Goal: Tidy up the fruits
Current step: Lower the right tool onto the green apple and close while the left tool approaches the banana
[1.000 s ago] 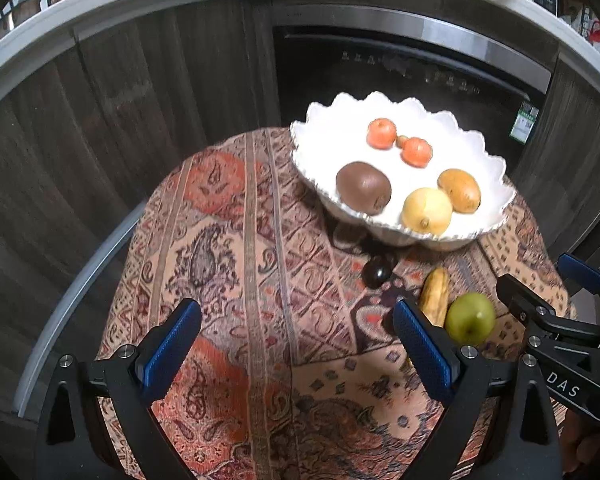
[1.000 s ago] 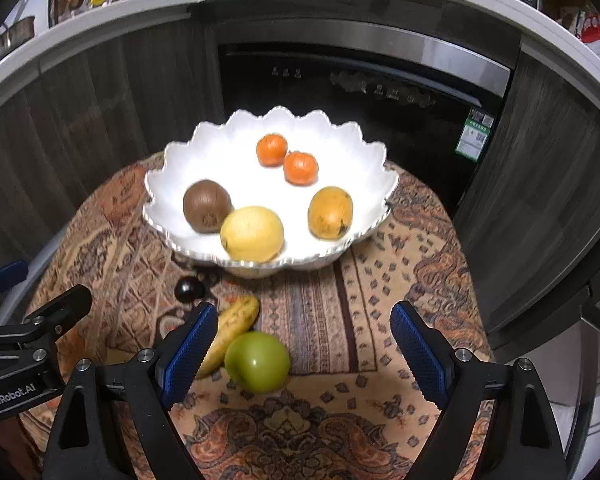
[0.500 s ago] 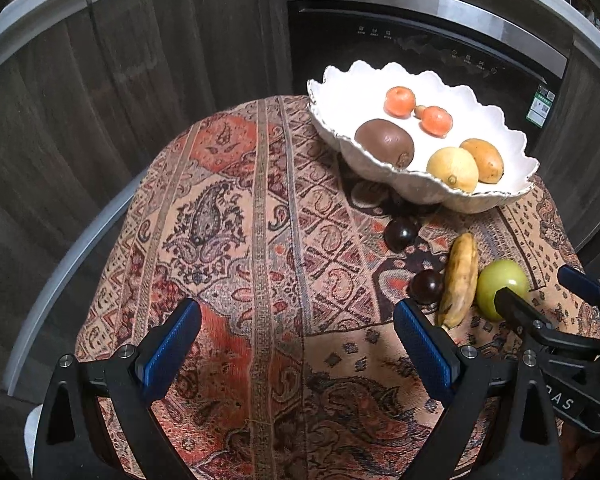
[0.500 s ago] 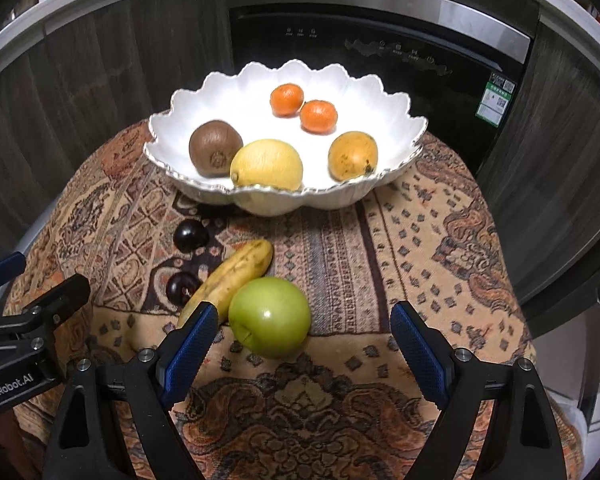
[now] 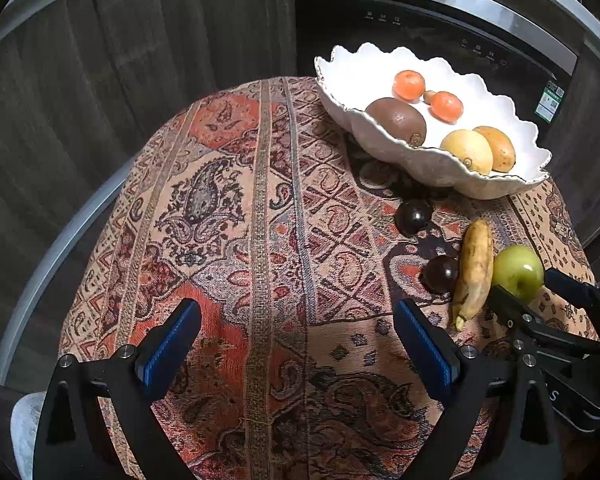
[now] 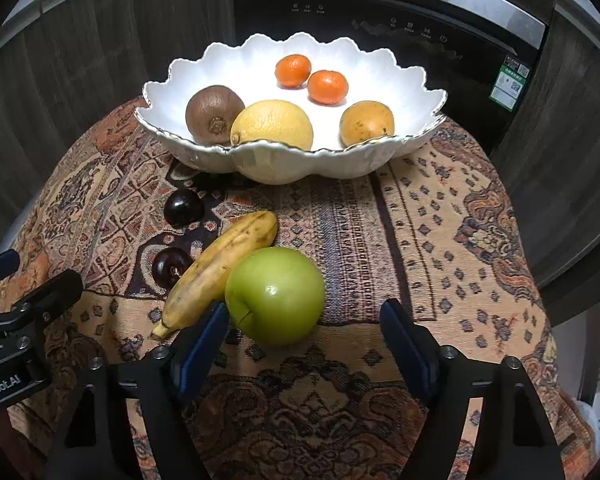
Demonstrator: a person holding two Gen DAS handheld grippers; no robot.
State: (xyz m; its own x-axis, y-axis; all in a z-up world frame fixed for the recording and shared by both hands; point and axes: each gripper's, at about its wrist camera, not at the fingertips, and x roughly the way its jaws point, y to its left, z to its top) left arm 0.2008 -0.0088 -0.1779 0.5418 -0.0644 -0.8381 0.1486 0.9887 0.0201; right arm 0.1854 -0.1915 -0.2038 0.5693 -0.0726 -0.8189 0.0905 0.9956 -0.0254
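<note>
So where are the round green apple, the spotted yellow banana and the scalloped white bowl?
Round green apple (image 6: 275,295): right wrist view, centre of its skin.
Spotted yellow banana (image 6: 224,262): right wrist view, middle of its peel.
Scalloped white bowl (image 6: 284,162): right wrist view, near outer wall.

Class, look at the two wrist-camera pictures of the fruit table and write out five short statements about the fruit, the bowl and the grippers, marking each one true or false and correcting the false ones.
1. The green apple lies in the white bowl. False: it sits on the patterned cloth, in front of the bowl.
2. The bowl holds two small oranges. True.
3. The banana lies beside the apple, on the cloth. True.
4. The right gripper is clamped on the apple. False: its jaws are closing, but a gap shows on the right side.
5. The left gripper holds a dark plum. False: nothing is between its open jaws.
</note>
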